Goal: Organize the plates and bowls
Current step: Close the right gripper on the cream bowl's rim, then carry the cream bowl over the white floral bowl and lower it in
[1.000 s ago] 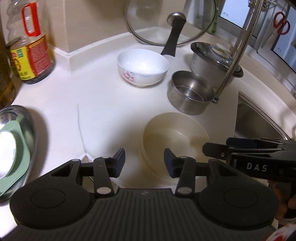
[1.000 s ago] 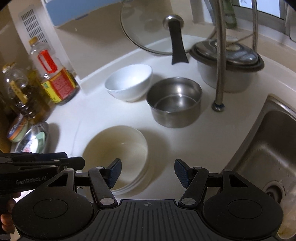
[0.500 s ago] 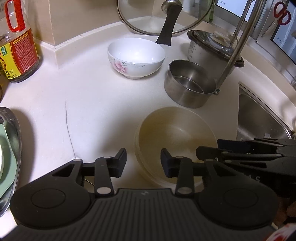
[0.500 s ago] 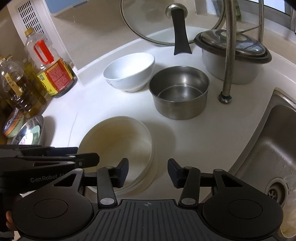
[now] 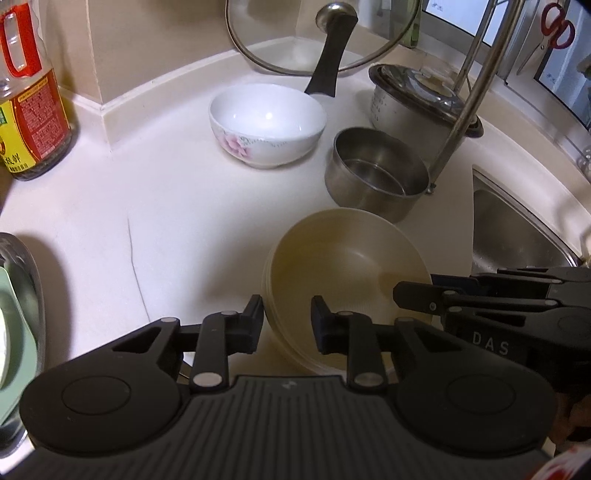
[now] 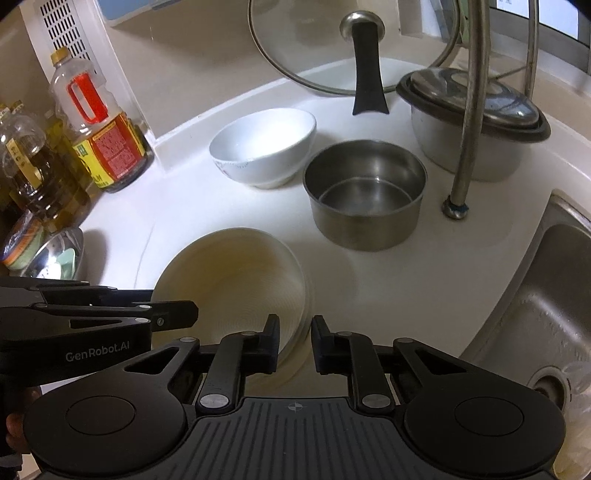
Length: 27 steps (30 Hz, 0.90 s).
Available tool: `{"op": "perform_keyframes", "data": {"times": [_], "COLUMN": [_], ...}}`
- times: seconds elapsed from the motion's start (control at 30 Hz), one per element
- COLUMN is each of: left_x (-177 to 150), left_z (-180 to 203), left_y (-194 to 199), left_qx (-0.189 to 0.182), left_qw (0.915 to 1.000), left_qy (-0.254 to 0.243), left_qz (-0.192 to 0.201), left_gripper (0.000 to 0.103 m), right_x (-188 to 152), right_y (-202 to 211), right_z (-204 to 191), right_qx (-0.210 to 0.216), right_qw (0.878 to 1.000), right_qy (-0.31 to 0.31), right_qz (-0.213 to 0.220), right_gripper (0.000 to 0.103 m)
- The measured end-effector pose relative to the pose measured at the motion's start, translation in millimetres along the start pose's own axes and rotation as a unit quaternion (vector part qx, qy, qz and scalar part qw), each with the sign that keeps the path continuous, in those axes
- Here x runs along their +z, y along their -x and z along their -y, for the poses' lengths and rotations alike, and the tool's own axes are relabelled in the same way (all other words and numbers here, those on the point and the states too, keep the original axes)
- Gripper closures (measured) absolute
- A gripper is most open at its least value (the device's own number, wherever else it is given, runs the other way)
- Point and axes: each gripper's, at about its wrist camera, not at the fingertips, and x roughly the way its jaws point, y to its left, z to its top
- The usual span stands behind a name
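1. "DAS" is read on the right gripper (image 5: 417,299) in the left wrist view; "GenRobot.AI" is read on the left gripper (image 6: 177,315) in the right wrist view.
2. The stacked cream bowls (image 5: 347,273) are seen on the white counter (image 5: 166,221), at 6 o'clock from the steel pot (image 5: 376,177).
3. Both grippers' jaws have just been closing across the stack's rim at opposite sides; whether the pads press cannot be told.
4. Red scissors (image 5: 557,26) appear only in the left view; the sink drain (image 6: 546,384) only in the right.

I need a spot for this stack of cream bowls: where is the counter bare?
Bare counter lies between the oil bottle, the white bowl and the stack of cream bowls. It is crowded at the back right: steel pot, lidded cooker pot, faucet pipe and sink sit close together.
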Motion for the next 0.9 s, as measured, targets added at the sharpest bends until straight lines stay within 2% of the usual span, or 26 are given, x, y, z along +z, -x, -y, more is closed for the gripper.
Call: {"op": "perform_keyframes", "data": {"times": [0.9], "left_x": [60.6], "left_z": [-20.2], "left_y": [22.6], "left_qx": [0.016], "left_qw": [0.9973], "left_qy": [-0.004], "left_qz": [0.071], "left_gripper": [0.078], "right_x": [64.9], "right_y": [-1.4], "right_z": [-22.7], "right_qx": [0.010], "right_qw": [0.998], "right_qy": [0.024], "right_qz": [0.054], "right_gripper": [0.085]}}
